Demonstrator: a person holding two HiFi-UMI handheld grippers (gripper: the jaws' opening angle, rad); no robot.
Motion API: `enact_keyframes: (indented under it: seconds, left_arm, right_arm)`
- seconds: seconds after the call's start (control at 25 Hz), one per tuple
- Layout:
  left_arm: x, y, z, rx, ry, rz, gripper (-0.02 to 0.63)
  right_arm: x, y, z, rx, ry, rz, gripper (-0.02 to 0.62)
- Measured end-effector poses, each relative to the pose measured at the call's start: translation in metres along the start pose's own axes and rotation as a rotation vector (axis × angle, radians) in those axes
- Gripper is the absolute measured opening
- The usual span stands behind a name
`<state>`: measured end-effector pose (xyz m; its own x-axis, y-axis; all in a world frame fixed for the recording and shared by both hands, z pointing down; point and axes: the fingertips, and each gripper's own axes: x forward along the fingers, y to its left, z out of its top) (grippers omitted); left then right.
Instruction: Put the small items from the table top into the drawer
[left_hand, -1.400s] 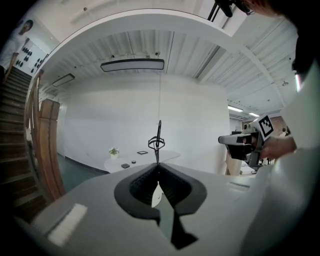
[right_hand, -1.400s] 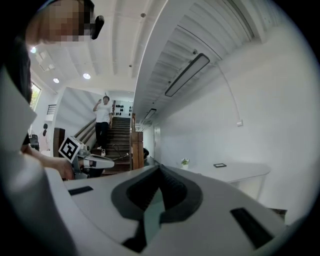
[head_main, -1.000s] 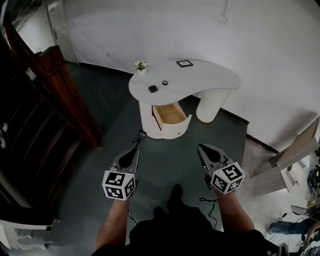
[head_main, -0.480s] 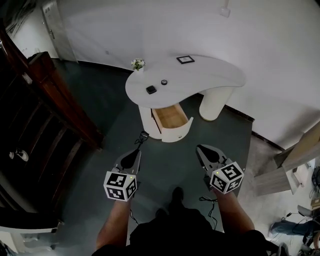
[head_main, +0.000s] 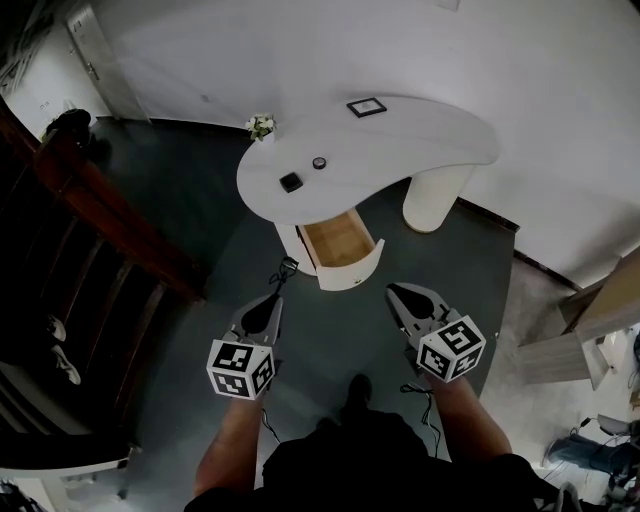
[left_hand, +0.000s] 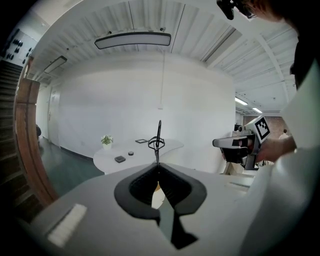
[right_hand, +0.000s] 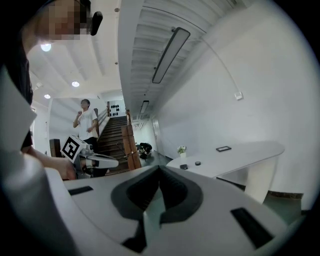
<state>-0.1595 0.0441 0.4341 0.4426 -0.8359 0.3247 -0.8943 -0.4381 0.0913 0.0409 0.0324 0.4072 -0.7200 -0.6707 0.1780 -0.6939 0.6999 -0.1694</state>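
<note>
With jaws pressed together, the left gripper (head_main: 276, 300) and right gripper (head_main: 394, 292) hung well short of the table (head_main: 420, 140), where two small dark items (head_main: 291, 182) lay ahead near its front left edge, above the open drawer (head_main: 340, 245) and nearer the left gripper.

The white, kidney-shaped tabletop (head_main: 420, 145) rests on two white pedestals, which stand on a dark floor (head_main: 200, 190). Positions are read from the head view as a clock face centred on the tabletop.

- A dark-framed picture (head_main: 366, 106) lies flat at 12 o'clock.
- A small potted plant (head_main: 261, 125) stands at the edge between 9 and 10 o'clock.
- A small round black item (head_main: 319, 163) and a square black item (head_main: 291, 182) lie near each other, not touching, toward 8 o'clock.

Below that end, a wood-lined drawer (head_main: 340, 243) stands open.
</note>
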Motion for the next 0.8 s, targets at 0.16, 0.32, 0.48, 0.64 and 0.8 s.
enact_keyframes:
  seconds: [0.16,0.32,0.48,0.64,0.8]
  left_arm:
    - [0.024,-0.004,0.009,0.001,0.020,0.005,0.017]
    - [0.036,-0.011,0.022,0.018,0.019,0.015,0.017]
    - [0.049,-0.019,0.035,0.034,0.000,0.013,0.017]
    - [0.059,-0.023,0.041,0.032,-0.014,0.005,0.017]
    - [0.071,-0.019,0.041,0.029,-0.018,-0.002,0.017]
  right_arm:
    - [0.003,-0.026,0.005,0.022,-0.012,0.005,0.012]
    - [-0.002,-0.046,0.012,0.024,-0.032,0.007,0.012]
    - [-0.008,-0.063,0.015,0.023,-0.036,-0.002,0.012]
    - [-0.008,-0.072,0.013,0.027,-0.025,-0.003,0.012]
    - [0.004,-0.078,0.013,0.023,-0.010,0.004,0.012]
